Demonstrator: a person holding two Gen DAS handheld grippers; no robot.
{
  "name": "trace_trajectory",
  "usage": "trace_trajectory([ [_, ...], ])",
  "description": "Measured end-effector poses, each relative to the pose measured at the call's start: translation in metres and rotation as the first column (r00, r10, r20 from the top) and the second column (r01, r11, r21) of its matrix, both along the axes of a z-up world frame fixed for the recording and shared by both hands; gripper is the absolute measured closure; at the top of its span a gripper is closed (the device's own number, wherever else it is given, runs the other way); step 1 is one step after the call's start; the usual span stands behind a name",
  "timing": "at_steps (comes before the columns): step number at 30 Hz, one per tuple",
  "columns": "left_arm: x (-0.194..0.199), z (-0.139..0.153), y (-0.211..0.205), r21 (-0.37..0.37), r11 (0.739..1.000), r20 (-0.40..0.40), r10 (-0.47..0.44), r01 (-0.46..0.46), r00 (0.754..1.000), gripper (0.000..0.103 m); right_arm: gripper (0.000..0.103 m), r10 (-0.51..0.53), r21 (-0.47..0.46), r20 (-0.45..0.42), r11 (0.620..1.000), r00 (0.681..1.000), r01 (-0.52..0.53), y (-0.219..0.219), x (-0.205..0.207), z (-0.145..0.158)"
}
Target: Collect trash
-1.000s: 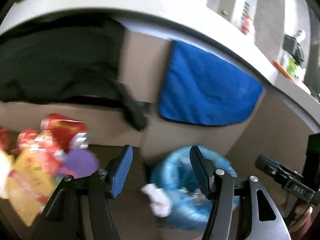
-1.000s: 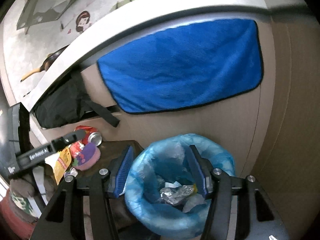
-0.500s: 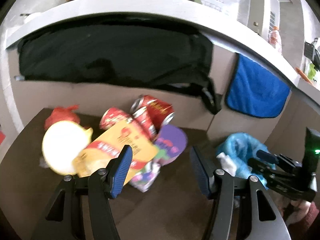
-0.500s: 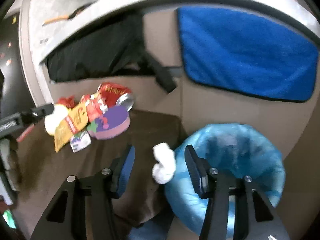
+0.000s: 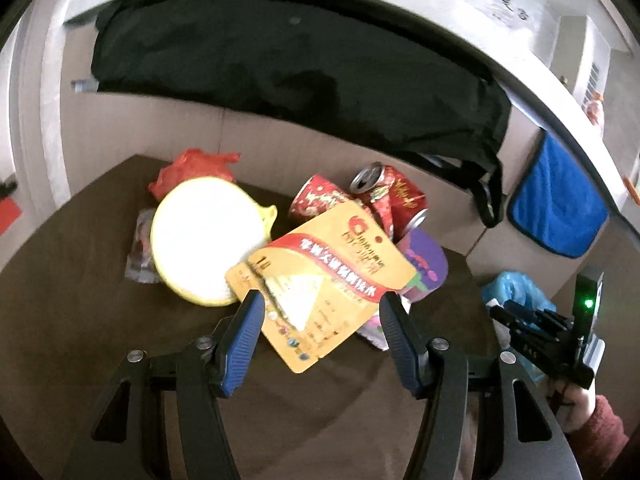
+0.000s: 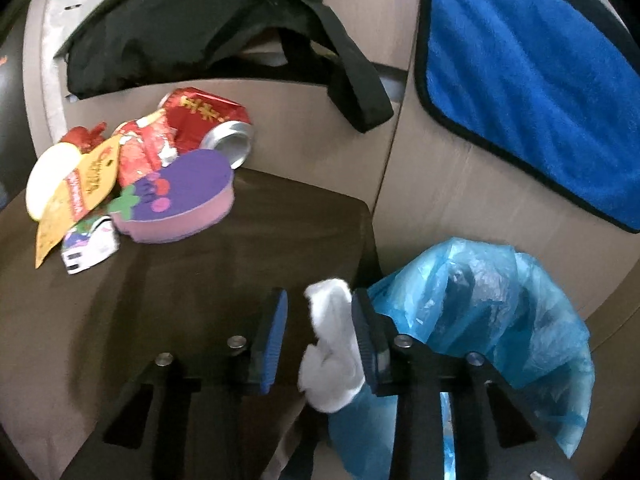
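Note:
A heap of trash lies on the dark brown table (image 6: 200, 280): a yellow snack packet (image 5: 320, 272), a white round lid (image 5: 200, 240), crushed red cans (image 5: 396, 196), a purple eggplant-shaped sponge (image 6: 188, 196) and a red bag (image 5: 192, 168). My left gripper (image 5: 320, 312) is open, and the packet's near end lies between its fingers without being pressed. At the table's right edge, my right gripper (image 6: 318, 304) is closing around a crumpled white tissue (image 6: 332, 340). The tissue rests against the right pad, with a gap at the left pad. A blue-lined bin (image 6: 480, 300) stands just right of it.
A black bag (image 5: 300, 72) hangs over the ledge behind the table, its strap dangling. A blue towel (image 6: 520, 80) hangs on the beige panel above the bin. A small white and purple wrapper (image 6: 90, 244) lies by the sponge. A hand in a red sleeve (image 5: 592, 420) holds the right gripper.
Both grippers swung left from the bin toward the table. The left came down over the trash heap. The right gripper's jaws narrowed around the white tissue.

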State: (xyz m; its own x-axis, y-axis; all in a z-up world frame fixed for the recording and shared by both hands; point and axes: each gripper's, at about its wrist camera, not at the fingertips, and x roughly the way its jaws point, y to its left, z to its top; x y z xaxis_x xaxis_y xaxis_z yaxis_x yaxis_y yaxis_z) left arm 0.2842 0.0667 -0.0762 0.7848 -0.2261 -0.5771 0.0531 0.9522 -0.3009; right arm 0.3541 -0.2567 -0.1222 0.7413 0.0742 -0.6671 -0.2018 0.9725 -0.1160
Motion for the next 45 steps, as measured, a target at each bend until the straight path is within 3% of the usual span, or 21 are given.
trace_trajectory([
  [1,0.001,-0.001,0.001,-0.004,1.0,-0.005,0.001,-0.001,1.0,0.043,0.079,-0.005,-0.005,-0.007,1.0,1.0,0.005,0.0,0.003,-0.002],
  [2,0.001,-0.003,0.002,-0.009,1.0,-0.008,0.0,0.0,1.0,0.043,0.092,-0.009,-0.008,-0.02,1.0,1.0,0.009,-0.001,0.005,-0.004],
  [3,0.002,-0.004,0.002,-0.013,1.0,-0.01,-0.002,0.001,1.0,0.043,0.098,-0.011,-0.004,-0.03,1.0,0.999,0.011,-0.003,0.006,-0.004],
  [10,0.001,-0.005,0.007,-0.035,0.999,-0.01,-0.004,0.003,1.0,0.043,0.098,0.06,0.112,0.029,0.992,0.998,-0.063,0.008,-0.018,0.04],
  [16,-0.001,-0.004,0.023,-0.061,0.998,-0.019,0.013,-0.014,1.0,0.043,0.098,0.218,0.266,0.011,0.94,0.976,-0.213,0.052,-0.037,0.076],
  [21,-0.004,-0.009,0.047,-0.057,0.997,-0.038,0.053,-0.055,0.998,0.043,0.098,0.329,0.34,-0.045,0.893,0.943,-0.295,0.093,-0.045,0.068],
  [25,-0.009,-0.019,0.068,-0.085,0.991,-0.075,0.094,-0.1,0.993,0.043,0.098,0.358,0.356,-0.063,0.88,0.932,-0.314,0.113,-0.047,0.057],
  [32,-0.013,-0.022,0.075,-0.099,0.989,-0.076,0.106,-0.113,0.991,0.043,0.096,0.317,0.297,-0.054,0.91,0.947,-0.288,0.104,-0.059,0.047],
  [34,-0.013,-0.019,0.07,-0.092,0.99,-0.068,0.097,-0.103,0.993,0.043,0.086,0.282,0.253,-0.034,0.931,0.959,-0.265,0.091,-0.064,0.049],
  [36,-0.013,-0.017,0.065,-0.086,0.992,-0.062,0.084,-0.089,0.995,0.043,0.06,0.221,0.166,0.022,0.961,0.975,-0.221,0.074,-0.071,0.05],
  [38,-0.012,-0.015,0.058,-0.074,0.995,-0.056,0.066,-0.07,0.996,0.043,0.05,0.159,0.094,0.071,0.982,0.985,-0.166,0.056,-0.075,0.05],
  [42,-0.008,-0.012,0.042,-0.044,0.999,-0.045,0.024,-0.026,0.999,0.043,0.048,0.044,-0.007,0.112,0.999,0.993,-0.044,0.021,-0.065,0.037],
  [45,-0.005,-0.013,0.033,-0.034,0.999,-0.05,0.001,-0.003,0.999,0.043,0.049,0.0,-0.011,0.076,1.0,0.997,0.001,0.002,-0.046,0.023],
])
